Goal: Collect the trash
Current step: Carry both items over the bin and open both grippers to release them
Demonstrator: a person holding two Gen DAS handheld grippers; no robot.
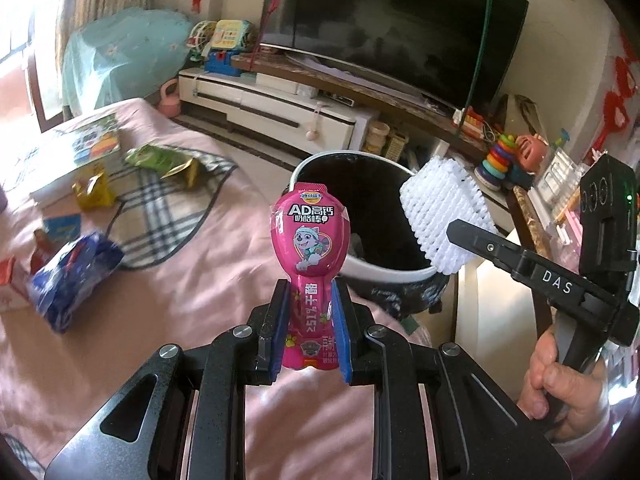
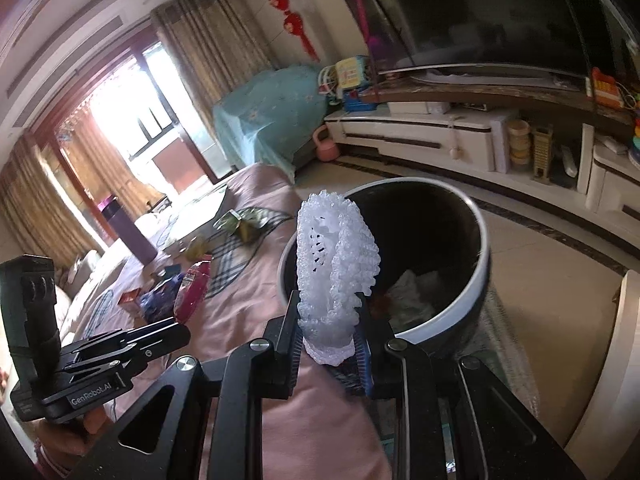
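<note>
The left claw [image 1: 308, 312] is pinching the narrow lower neck of a pink cheese-stick wrapper [image 1: 309, 240], jaws closed in tight on the film, and is holding it upright just short of the black-lined trash bin [image 1: 362, 276]. The right claw [image 2: 330, 344] is clamping the bottom edge of a white foam fruit net [image 2: 336, 264], which is standing up over the near rim of the bin. Both pieces are light, so a release made too early risks them fluttering or bouncing off the white rim onto the pink bedspread [image 1: 180, 288] or the floor. The two claws are also crowding the same opening and could knock each other, or nudge the bin, which is sitting at the bed's edge. The springy net may catch on the pads as they open. More litter is waiting behind: a blue wrapper [image 1: 70, 276], a green snack bag [image 1: 160, 160] and a yellow packet [image 1: 93, 190].
</note>
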